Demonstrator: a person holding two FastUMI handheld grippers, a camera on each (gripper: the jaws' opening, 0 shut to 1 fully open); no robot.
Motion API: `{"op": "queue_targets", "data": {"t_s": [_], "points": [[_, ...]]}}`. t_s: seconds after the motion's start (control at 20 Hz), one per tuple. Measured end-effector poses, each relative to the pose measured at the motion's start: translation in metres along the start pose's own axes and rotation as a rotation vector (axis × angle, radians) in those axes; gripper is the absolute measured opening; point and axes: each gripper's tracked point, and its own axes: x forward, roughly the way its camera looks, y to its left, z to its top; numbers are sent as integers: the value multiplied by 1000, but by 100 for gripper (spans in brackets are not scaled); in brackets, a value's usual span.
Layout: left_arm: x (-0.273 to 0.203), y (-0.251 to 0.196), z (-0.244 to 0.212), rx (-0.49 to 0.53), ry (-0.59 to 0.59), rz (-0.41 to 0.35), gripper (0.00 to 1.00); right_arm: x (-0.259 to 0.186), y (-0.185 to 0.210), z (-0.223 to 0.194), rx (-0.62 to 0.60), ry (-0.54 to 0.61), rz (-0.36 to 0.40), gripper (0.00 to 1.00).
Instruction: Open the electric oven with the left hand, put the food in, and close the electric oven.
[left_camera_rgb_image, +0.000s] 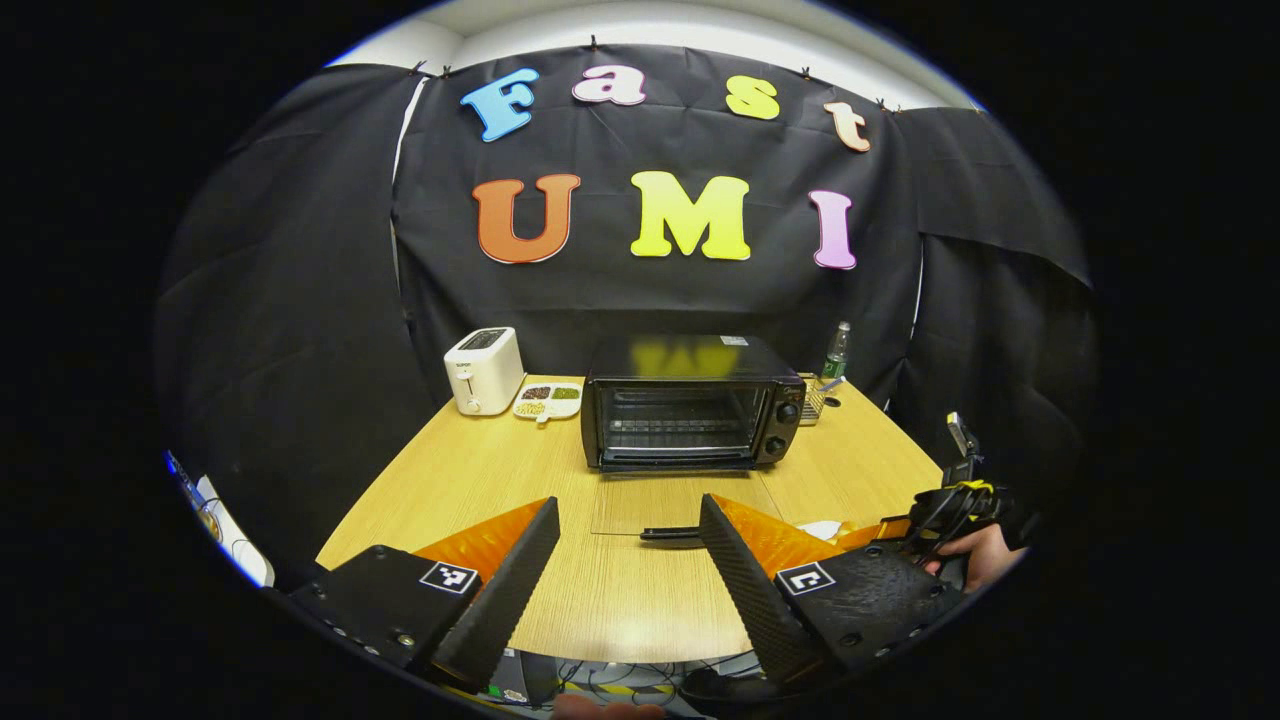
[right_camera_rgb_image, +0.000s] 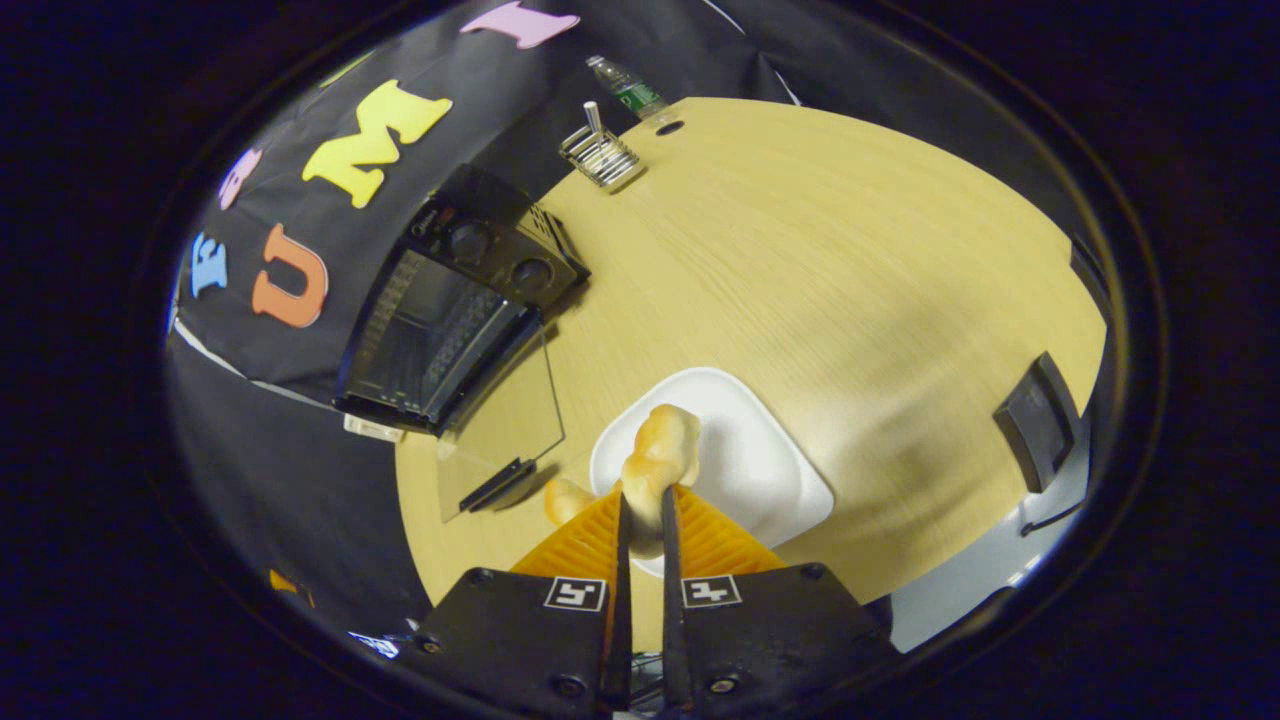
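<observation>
The black electric oven (left_camera_rgb_image: 690, 415) stands at the back of the wooden table, its glass door (left_camera_rgb_image: 680, 500) folded down flat with the handle (left_camera_rgb_image: 672, 534) toward me. My left gripper (left_camera_rgb_image: 630, 560) is open and holds nothing, a short way in front of that handle. In the right gripper view the oven (right_camera_rgb_image: 450, 310) and its lowered door (right_camera_rgb_image: 500, 420) lie to the upper left. My right gripper (right_camera_rgb_image: 645, 497) is shut on a golden bread piece (right_camera_rgb_image: 662, 450) over a white plate (right_camera_rgb_image: 750, 470). A second bread piece (right_camera_rgb_image: 567, 498) lies left of the fingers.
A white toaster (left_camera_rgb_image: 484, 370) and a divided snack tray (left_camera_rgb_image: 548, 400) sit left of the oven. A wire rack (left_camera_rgb_image: 815, 395) and a bottle (left_camera_rgb_image: 836, 352) stand to its right. A hand (left_camera_rgb_image: 975, 555) holds the other gripper at the right. A black block (right_camera_rgb_image: 1040, 420) sits at the table edge.
</observation>
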Motion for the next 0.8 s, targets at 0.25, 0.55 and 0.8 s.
{"op": "queue_targets", "data": {"t_s": [0.25,0.55,0.8], "points": [[-6,6,0,-28,-1,16,93,-13,62,4,55,-5,147,12],[-21,29,-3,-44,13,87,93,14,150,30,-14,-41,266,14],[-32,52,-3,-95,34,182,93,66,196,52,-26,-51,287,14]]}}
